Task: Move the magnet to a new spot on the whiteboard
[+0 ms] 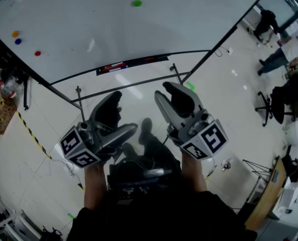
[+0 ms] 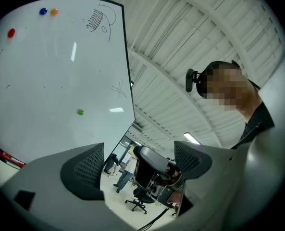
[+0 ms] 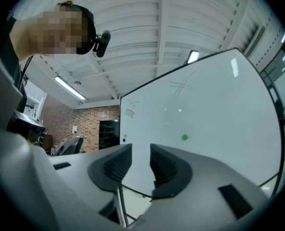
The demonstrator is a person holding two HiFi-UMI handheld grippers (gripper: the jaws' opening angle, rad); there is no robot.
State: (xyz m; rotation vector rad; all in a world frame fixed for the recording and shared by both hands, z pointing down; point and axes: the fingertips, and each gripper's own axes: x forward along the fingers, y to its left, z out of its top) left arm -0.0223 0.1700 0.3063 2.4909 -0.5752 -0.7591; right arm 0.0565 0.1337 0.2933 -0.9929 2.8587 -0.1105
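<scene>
Whiteboard [image 1: 88,29] fills the upper part of the head view, with the green magnet [image 1: 136,3] stuck alone near the top centre, well apart from both grippers. Our left gripper [image 1: 122,113] gapes wide and empty. Our right gripper [image 1: 173,98] shows a narrower gap, also empty. We judge that gap may prove too tight to straddle the magnet, so the pads could shove it sideways, or we could stray to the red magnet [image 1: 37,53] at upper left.

One whiteboard [image 1: 113,29] is carrying four magnets, namely one green magnet [image 1: 136,3], one orange magnet [image 1: 15,34], one blue magnet [image 1: 18,41] and one red magnet [image 1: 37,53], while two grippers, one left gripper [image 1: 119,117] and one right gripper [image 1: 171,97], are hovering before it.
</scene>
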